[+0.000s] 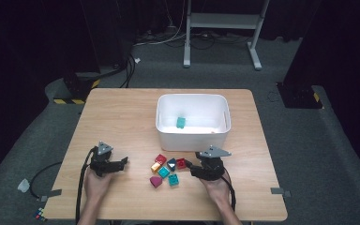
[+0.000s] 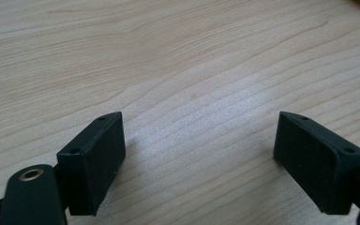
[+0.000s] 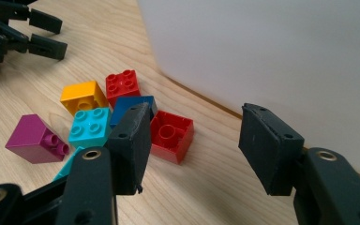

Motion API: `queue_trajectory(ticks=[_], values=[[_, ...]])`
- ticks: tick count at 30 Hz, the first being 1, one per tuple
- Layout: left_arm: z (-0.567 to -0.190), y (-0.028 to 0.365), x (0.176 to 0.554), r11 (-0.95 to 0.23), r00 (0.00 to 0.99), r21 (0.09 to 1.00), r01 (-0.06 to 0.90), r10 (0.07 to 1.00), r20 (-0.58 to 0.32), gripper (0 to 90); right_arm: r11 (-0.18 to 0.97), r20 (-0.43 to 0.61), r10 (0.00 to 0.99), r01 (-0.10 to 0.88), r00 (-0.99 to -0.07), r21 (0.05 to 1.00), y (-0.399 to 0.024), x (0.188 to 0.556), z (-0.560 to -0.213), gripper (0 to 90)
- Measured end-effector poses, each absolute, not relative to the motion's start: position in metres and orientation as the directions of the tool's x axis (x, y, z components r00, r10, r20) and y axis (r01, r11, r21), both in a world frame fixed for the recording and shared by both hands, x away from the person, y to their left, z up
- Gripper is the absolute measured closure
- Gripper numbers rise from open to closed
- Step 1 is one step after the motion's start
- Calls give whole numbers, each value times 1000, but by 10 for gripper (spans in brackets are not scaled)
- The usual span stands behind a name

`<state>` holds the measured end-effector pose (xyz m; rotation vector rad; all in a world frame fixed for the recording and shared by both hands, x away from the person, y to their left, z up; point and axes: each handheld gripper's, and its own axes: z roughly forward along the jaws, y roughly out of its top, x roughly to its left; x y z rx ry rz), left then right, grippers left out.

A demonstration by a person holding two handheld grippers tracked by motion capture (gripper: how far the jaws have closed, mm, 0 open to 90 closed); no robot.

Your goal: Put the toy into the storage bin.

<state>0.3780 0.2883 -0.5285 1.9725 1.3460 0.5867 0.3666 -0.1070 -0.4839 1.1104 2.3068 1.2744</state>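
Note:
Several toy bricks lie in a loose cluster on the wooden table (image 1: 122, 117), in front of a white bin (image 1: 192, 139). Among them are a red brick (image 1: 181, 163) lying hollow side up (image 3: 171, 136), a dark blue one (image 1: 171, 163), a yellow one (image 3: 83, 96), a cyan one (image 3: 90, 126) and a magenta one (image 1: 155, 181). My right gripper (image 1: 190, 168) stands open just right of the cluster, its jaws (image 3: 194, 140) low over bare wood beside the hollow red brick. My left gripper (image 1: 124, 161) rests open left of the cluster, with nothing but bare wood between its jaws (image 2: 199, 150).
A teal brick (image 1: 181, 122) lies inside the bin. The bin's white wall (image 3: 272, 51) rises close behind my right gripper. Beyond the table, a white metal stand (image 1: 222, 28) and cables sit on the grey floor.

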Motion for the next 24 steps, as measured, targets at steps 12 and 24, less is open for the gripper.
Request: queue_trajectory(ticks=[12,24], values=[[-528,288,378,-244,367,738,630,930,-6,171,346,123,723,511,-680,787,-89,370,-498,421],[-528,288,378,-243,367,738,630,930,-6,171,377,97,727,514,-680,771,-73,374,-509,420]])
